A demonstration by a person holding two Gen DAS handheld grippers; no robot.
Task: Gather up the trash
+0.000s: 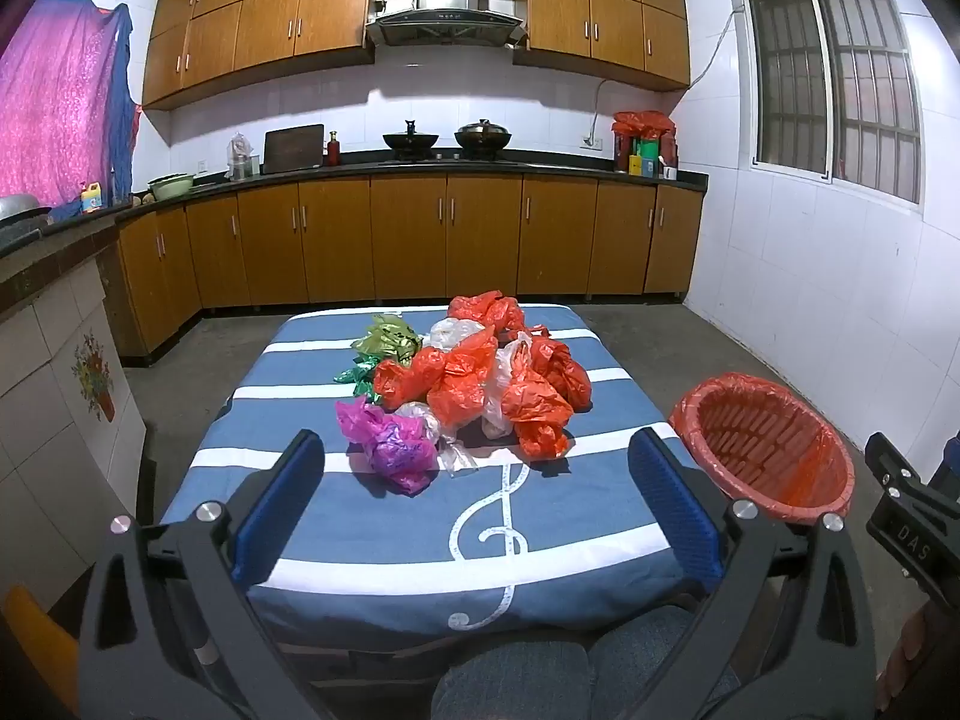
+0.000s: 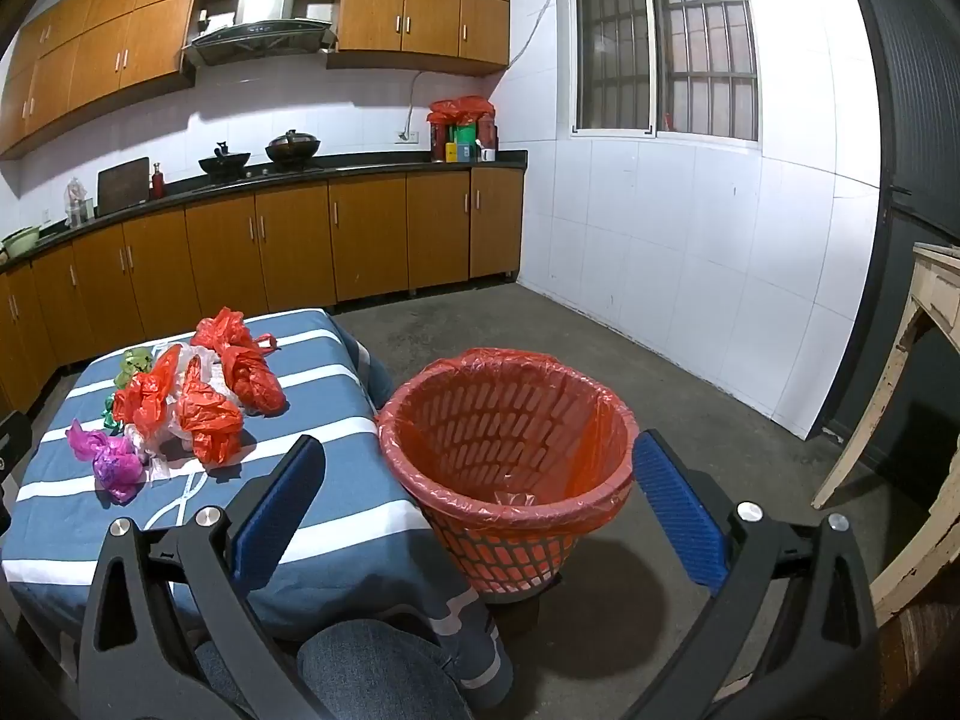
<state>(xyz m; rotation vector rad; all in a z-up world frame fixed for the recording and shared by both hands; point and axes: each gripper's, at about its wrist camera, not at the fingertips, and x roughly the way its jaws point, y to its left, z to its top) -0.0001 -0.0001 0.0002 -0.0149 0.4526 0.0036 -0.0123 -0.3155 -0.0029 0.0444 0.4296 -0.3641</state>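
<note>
On striped table, one purple bag, one red-lined basket beside.

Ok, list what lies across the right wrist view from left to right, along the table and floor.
Pink bag → pile of orange bags → bare striped tablecloth → orange lined basket → wooden table leg.

Both the left gripper and the right gripper are built of black arms studded with silver screws, and blue ribbed pads are fitted inside. Below the pads, blue denim knees are seen, apparently jeans.
</note>
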